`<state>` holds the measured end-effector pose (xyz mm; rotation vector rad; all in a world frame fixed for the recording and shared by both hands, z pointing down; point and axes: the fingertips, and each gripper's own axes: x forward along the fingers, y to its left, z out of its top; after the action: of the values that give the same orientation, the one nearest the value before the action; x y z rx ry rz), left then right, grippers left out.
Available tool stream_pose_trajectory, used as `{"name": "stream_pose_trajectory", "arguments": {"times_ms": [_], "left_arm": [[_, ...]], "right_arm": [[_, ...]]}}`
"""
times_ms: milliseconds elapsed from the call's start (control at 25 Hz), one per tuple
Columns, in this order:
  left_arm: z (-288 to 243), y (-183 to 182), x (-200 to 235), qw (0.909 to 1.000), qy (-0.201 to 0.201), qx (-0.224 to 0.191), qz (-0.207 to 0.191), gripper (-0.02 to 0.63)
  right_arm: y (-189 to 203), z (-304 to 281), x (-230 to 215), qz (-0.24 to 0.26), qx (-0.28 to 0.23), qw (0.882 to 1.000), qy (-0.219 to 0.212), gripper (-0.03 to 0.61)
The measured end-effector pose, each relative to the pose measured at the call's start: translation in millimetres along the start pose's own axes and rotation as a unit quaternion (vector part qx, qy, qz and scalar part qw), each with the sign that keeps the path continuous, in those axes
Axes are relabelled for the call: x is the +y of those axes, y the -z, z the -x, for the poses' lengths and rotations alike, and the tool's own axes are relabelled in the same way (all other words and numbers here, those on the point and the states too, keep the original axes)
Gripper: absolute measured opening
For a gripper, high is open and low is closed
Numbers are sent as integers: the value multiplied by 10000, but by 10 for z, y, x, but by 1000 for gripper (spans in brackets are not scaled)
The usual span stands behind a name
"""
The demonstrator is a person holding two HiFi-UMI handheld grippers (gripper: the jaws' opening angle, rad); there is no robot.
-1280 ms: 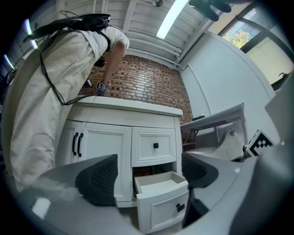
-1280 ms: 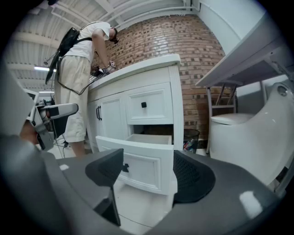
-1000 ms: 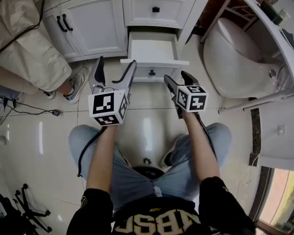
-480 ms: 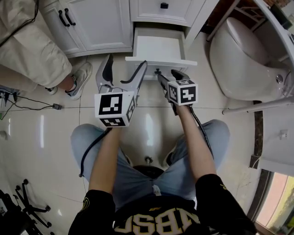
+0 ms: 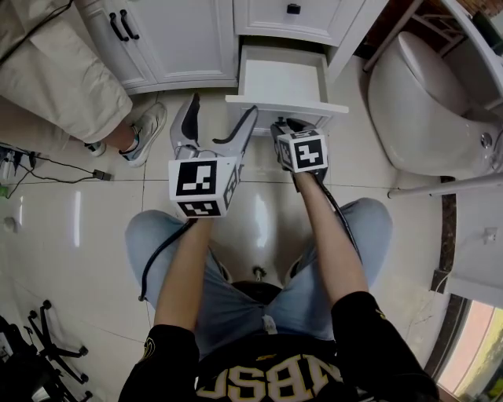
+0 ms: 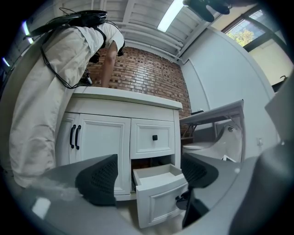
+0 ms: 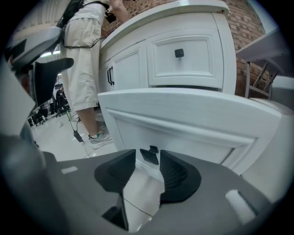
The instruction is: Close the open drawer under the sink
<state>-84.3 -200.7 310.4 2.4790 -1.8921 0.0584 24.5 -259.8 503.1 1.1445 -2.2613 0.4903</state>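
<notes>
The white lower drawer (image 5: 284, 78) of the vanity stands pulled out, and nothing shows in the part of its inside that I see. It is also in the left gripper view (image 6: 161, 195). A small black knob (image 7: 149, 155) sits on its front panel (image 7: 183, 128). My right gripper (image 5: 281, 124) points down at that front. Its jaws are closing with the knob between the pads (image 7: 177, 176), a thin gap still on each side. My left gripper (image 5: 222, 106) hangs level in the air left of the drawer, open and holding nothing (image 6: 147, 176).
Above the open drawer is a shut drawer with a black knob (image 5: 293, 9). Cabinet doors with black handles (image 5: 126, 25) are to the left. A person in beige (image 5: 55, 71) stands at the left, one shoe (image 5: 145, 129) near the cabinet. A white toilet (image 5: 428, 102) is at the right.
My right gripper has moved forward and down to the drawer front, and its jaws have narrowed around the knob. The left gripper has barely moved.
</notes>
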Motion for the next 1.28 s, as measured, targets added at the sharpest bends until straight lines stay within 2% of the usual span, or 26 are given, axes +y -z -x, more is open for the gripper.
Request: {"name": "stream_pose_trajectory", "arguments": {"times_ms": [160, 280, 520, 800, 1080, 1280], "left_arm": [[3, 34, 5, 10000, 66, 65, 37, 442], [8, 56, 12, 9999, 89, 109, 61, 442], [-9, 66, 12, 9998, 107, 127, 125, 442], [-27, 49, 17, 9996, 113, 124, 212, 442], [-4, 46, 109, 9995, -44, 159, 262, 440], [15, 29, 134, 9995, -63, 149, 282, 440]], "right_arm": [[-20, -45, -15, 342, 5, 9990, 281, 127], [-5, -74, -20, 594, 76, 9971, 472, 122], [5, -122, -45, 646, 110, 9964, 544, 121], [-31, -139, -49, 984, 150, 9919, 783, 121], [4, -203, -126, 882, 265, 9918, 891, 121], [-108, -255, -138, 997, 108, 9905, 943, 121]]}}
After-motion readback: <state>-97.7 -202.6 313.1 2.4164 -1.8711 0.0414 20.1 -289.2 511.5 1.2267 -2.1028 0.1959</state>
